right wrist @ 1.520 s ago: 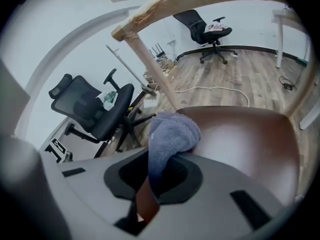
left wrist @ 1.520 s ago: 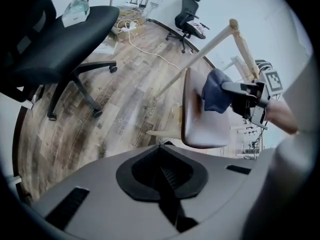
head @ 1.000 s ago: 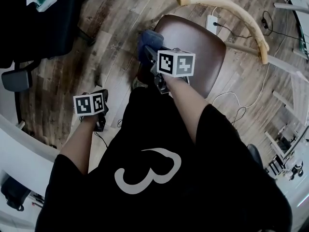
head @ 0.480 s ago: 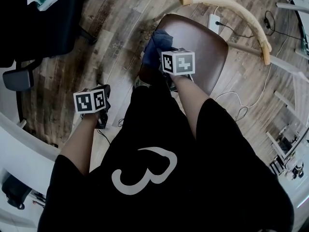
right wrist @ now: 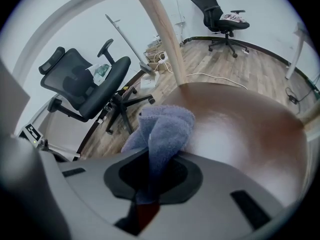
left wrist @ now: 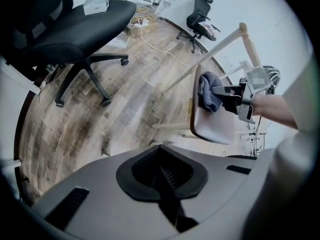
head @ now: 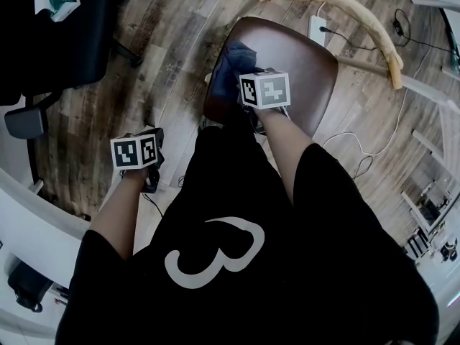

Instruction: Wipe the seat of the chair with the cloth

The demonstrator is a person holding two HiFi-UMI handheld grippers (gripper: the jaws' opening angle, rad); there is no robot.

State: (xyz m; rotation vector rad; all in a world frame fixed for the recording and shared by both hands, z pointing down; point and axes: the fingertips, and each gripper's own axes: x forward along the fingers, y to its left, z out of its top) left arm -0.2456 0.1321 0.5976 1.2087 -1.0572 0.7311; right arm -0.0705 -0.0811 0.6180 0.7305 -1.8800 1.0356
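The blue cloth is held pinched in the right hand-held gripper, whose jaws are closed narrowly on its near end. The free end is bunched and laid on the brown chair seat. In the head view the cloth is found at the far-left edge of the seat, directly beyond the right hand-held gripper, with its long axis running away from the jaws. The greater part of the seat is seen to the right of the cloth, so the coming stroke is judged to be rightward.

The left hand-held gripper is closed on nothing and is held over the wooden floor, well left of the chair. The right one is much the nearer to the work.
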